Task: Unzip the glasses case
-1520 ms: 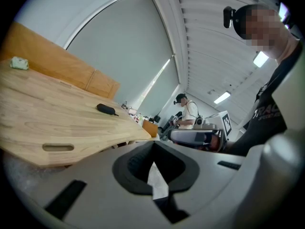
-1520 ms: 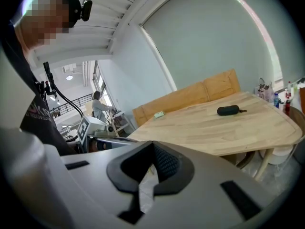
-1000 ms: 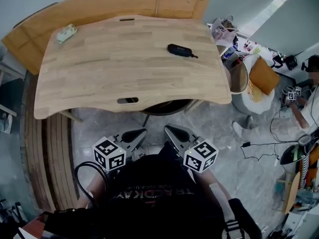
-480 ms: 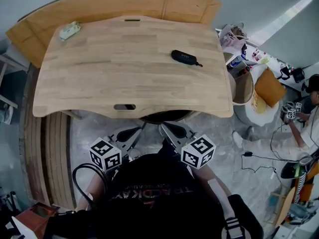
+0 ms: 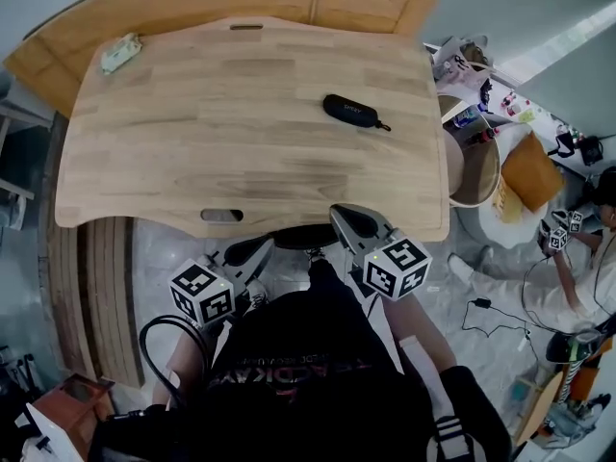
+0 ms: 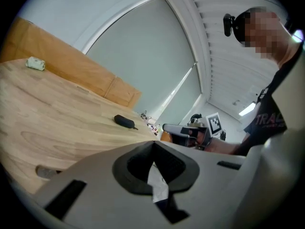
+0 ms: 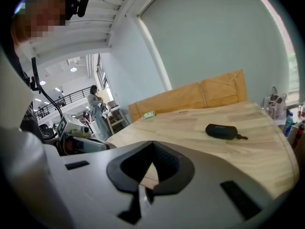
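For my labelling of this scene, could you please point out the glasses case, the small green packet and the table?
glasses case (image 5: 350, 111), head view, middle of its dark body.
green packet (image 5: 119, 53), head view, its centre.
table (image 5: 212, 133), head view, bare wood of the top.

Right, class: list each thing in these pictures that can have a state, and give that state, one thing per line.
glasses case: closed, lying flat on the wooden table, nothing touching it
left claw: shut, empty, short of the table
right claw: shut, empty, at the table's near edge
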The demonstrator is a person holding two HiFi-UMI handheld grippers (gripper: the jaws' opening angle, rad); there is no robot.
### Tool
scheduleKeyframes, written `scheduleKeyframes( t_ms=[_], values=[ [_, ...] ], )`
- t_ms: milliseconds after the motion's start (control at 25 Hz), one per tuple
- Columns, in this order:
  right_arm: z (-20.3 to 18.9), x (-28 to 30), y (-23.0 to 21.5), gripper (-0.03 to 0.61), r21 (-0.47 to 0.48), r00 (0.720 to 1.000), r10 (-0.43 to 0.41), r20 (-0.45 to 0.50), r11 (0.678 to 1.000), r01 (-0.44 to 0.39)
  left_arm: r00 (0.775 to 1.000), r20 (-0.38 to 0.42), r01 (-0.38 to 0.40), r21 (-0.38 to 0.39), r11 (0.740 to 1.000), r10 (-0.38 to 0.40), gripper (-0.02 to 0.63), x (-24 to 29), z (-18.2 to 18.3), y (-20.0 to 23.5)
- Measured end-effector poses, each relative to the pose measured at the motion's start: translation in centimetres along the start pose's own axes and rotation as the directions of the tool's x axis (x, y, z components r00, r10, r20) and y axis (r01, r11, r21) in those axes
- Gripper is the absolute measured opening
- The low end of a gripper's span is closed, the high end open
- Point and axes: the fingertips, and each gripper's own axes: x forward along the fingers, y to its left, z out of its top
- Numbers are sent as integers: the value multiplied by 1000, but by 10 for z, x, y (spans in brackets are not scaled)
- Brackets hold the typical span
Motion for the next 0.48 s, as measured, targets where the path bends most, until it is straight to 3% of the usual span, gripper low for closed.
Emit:
scheduleKeyframes(
  t_ms=[480],
  values=[
    [20,14,-109,15,-16,999,-34,-25,999,34,998,-24,-60,-7,998,60,11,48,22,8]
  ],
)
